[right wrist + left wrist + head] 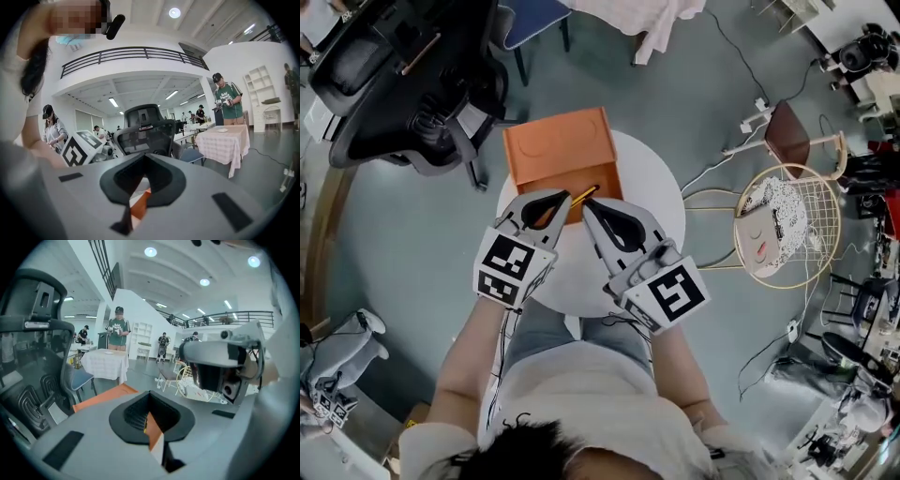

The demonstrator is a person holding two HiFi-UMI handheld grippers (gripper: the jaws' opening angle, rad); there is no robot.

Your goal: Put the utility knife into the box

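Jaws of the left gripper (pixel 150 397) are seen pressed together at their tips. A slim orange strip with a thin yellow edge is held along the seam between them. In the head view the utility knife (pixel 586 193), a narrow yellow-orange bar, is seen sticking out past those tips. It is slanted up and to the right over the near right part of the box (pixel 558 141).

The right gripper (pixel 144 157) is likewise closed, its jaws brought tip to tip with nothing clamped. Only a sliver of orange and of white is glimpsed through the opening behind the tips. These tips are placed just beside the knife's near end; whether they touch it cannot be told.

The orange box is set at the far side of a round white tabletop (pixel 652 192). Both grippers are held over the near half of the tabletop, angled toward each other so that their tips almost meet at the box's near side.

Bold black-and-white square patterns are borne on the left marker cube (pixel 511 267) and the right marker cube (pixel 673 292).

On the grey floor, a black office chair (pixel 403 75) is seen beyond the tabletop to the left. A wire chair (pixel 787 225) with a patterned cushion is seen to the right, with a white cable (pixel 712 169) lying between it and the tabletop. In the right gripper view a cloth-covered table (pixel 222 140) is shown in the distance, with a person in a green shirt (pixel 227 101) standing behind it.
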